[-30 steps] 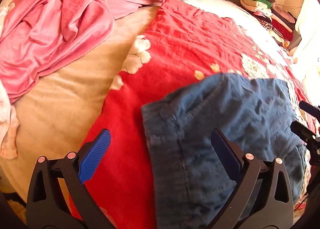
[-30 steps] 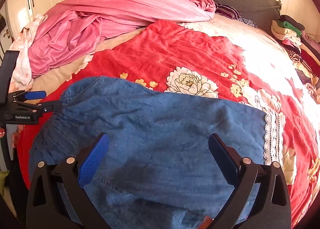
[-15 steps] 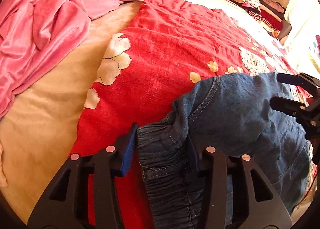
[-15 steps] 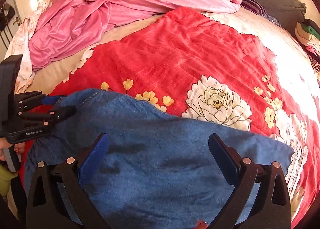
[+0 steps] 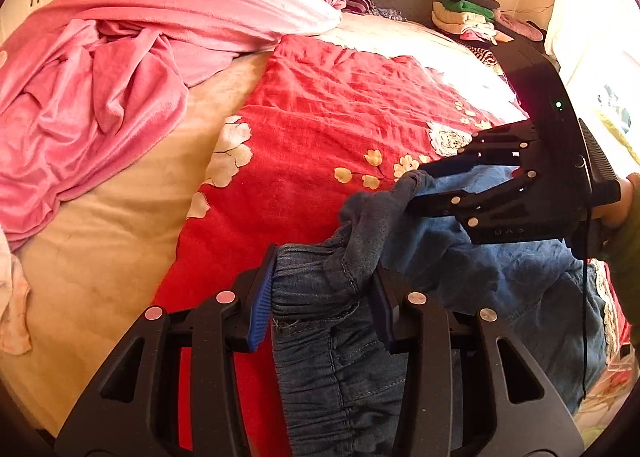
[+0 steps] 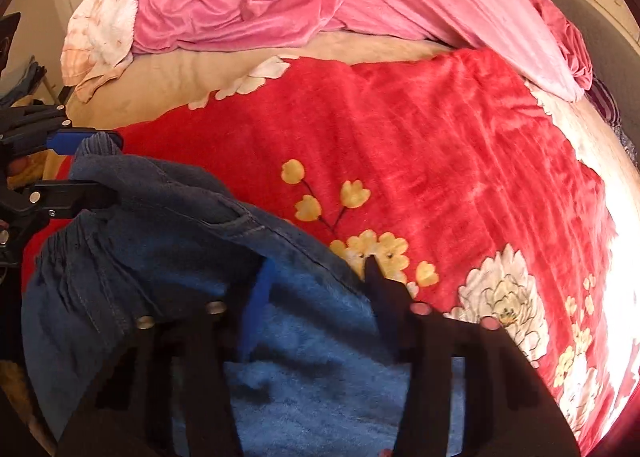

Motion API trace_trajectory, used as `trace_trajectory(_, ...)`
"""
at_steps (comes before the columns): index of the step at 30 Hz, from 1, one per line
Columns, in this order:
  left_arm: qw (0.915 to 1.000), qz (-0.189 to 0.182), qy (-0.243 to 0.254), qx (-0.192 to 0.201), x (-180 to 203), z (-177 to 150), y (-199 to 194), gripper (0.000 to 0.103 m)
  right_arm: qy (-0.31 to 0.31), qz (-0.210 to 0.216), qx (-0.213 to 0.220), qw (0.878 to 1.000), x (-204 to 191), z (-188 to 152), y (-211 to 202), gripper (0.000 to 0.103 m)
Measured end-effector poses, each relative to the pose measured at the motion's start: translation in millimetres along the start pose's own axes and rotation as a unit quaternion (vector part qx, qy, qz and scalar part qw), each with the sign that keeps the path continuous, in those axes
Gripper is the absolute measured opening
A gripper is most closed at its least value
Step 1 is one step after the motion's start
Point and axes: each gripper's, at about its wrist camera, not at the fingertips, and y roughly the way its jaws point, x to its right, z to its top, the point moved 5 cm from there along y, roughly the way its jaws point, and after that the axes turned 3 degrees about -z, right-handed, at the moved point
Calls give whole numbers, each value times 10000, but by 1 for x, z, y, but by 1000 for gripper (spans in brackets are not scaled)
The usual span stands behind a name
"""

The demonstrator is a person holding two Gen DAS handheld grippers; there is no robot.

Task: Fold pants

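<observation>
Both grippers on the pants' waist end, on the bed.

The left gripper (image 5: 322,289) clamps the gathered waistband of the pants (image 5: 500,277). The right gripper (image 6: 316,289) is closing, with a fold of the pants' edge between its fingers; that edge is lifted. The pants lie on a red blanket (image 6: 420,129), with a pink blanket (image 5: 120,69) behind.

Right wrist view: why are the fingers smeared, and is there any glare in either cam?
Right wrist view: the right gripper is motion-blurred as its jaws close on the pants, while the red blanket stays fairly sharp; the right edge is blown out. Left wrist view: sharp, the left gripper crisp, with window glare at the right.
</observation>
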Motion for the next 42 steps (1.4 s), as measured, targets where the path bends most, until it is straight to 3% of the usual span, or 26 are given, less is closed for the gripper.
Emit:
trace_trajectory(2,10000,92,-14,6,-1,-4,0,33,15,-101,201,9997,-11,-4,-11,15)
trace_trajectory(5,9999,79,-131,55,-3,-10,-5,33,363,-83,483,9981,-16,-19,-35,11)
trace_trajectory(10,9995,20,-180,264,6,-17,-22,33,858,-51,941,9918,-29,-50,-87,11)
trace_trajectory(17,9970,-152,-361,673,23,-42,-62,33,1079,-145,1383,9844,-69,-86,-142,11)
trace_trajectory(25,9982,-168,-118,569,39,-91,-89,34,1195,177,1143,9861,-129,-136,-157,11)
trace_trajectory(34,9996,-133,-223,147,32,-128,-85,35,1175,650,746,9881,-185,-168,-135,11)
trace_trajectory(37,9991,-185,-370,-5,28,-137,-86,38,1183,762,630,9880,-194,-172,-127,11)
trace_trajectory(39,9988,-191,-438,-53,23,-144,-91,47,1143,812,570,9885,-197,-174,-123,11)
trace_trajectory(42,9978,-309,-576,-71,15,-152,-103,52,1239,880,509,9871,-197,-175,-118,14)
